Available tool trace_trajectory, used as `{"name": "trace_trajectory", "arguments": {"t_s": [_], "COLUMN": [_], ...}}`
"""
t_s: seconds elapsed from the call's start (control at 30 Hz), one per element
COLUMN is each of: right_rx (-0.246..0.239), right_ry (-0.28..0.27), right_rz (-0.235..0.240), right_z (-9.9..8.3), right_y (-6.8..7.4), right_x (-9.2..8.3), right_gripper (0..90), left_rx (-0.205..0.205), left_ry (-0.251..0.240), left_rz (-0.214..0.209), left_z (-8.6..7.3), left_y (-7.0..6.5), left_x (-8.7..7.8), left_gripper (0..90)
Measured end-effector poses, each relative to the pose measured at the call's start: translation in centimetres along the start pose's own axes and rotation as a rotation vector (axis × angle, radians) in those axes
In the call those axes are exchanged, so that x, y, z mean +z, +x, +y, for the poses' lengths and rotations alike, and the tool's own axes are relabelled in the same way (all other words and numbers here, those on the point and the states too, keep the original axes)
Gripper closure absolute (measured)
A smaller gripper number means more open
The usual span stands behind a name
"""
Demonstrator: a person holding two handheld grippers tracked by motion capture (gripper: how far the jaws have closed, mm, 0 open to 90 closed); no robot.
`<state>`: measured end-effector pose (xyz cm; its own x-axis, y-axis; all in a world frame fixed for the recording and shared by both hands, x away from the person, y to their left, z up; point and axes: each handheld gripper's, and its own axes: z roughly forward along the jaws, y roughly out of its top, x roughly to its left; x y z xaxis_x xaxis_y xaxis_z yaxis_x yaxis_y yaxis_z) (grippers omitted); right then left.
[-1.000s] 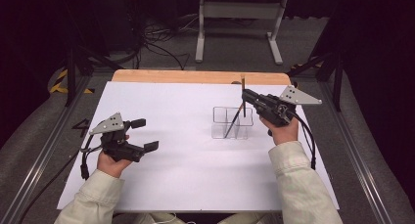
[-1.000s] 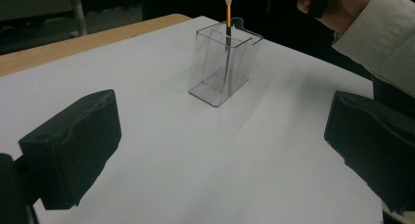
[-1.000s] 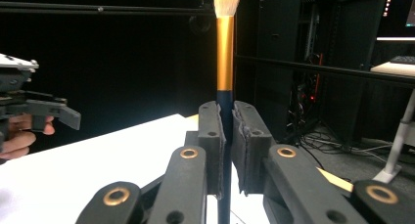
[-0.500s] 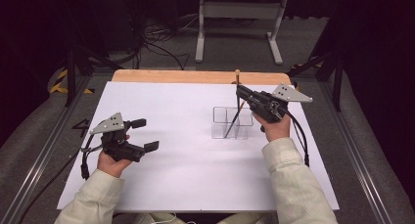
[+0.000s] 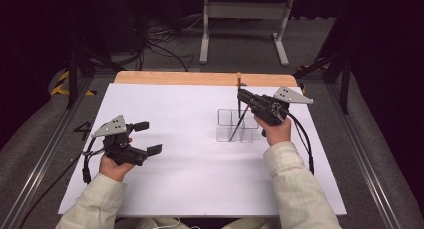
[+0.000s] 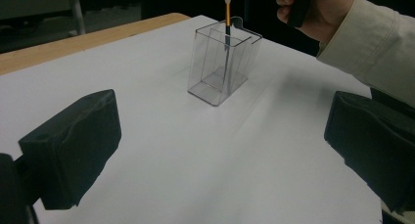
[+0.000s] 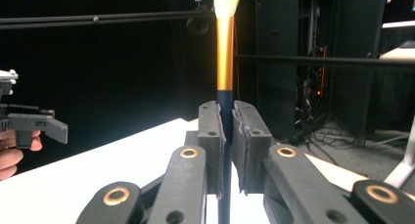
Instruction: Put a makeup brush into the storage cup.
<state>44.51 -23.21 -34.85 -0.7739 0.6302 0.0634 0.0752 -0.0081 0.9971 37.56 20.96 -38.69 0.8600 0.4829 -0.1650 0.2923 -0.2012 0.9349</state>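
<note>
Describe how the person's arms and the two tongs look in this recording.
Both sleeves are pale cream, buttoned at the cuff. The left tongs and right tongs are black, each topped by a grey three-cornered plate and trailing a black cable. Brass-coloured rivets mark the right one's linkages.

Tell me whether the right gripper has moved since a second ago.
Yes. The right gripper, shut on the brush, has shifted left over the clear organizer, towards the wooden table edge.

Brush (image 5: 238, 96) upright in organizer (image 5: 236, 125)

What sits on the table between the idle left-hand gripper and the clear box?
Nothing: in the left gripper view, only bare white table lies between the left gripper and the clear box.
</note>
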Motion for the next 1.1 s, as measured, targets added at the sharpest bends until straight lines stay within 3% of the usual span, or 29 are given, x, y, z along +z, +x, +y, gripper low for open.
{"name": "trace_trajectory", "arguments": {"t_s": [0.27, 1.1], "right_rx": [0.000, 0.031], "right_ry": [0.031, 0.147], "right_rz": [0.001, -0.018], "right_z": [-0.8, -2.7], "right_y": [0.1, -0.7], "right_x": [0.8, 1.0], "right_gripper": [83.1, 83.0], "left_rx": [-0.005, -0.001], "left_ry": [-0.005, -0.010], "left_rz": [-0.004, -0.011], "left_z": [0.0, 0.1], "left_y": [0.0, 0.0], "left_x": [0.0, 0.0], "left_gripper": [1.1, 1.0]}}
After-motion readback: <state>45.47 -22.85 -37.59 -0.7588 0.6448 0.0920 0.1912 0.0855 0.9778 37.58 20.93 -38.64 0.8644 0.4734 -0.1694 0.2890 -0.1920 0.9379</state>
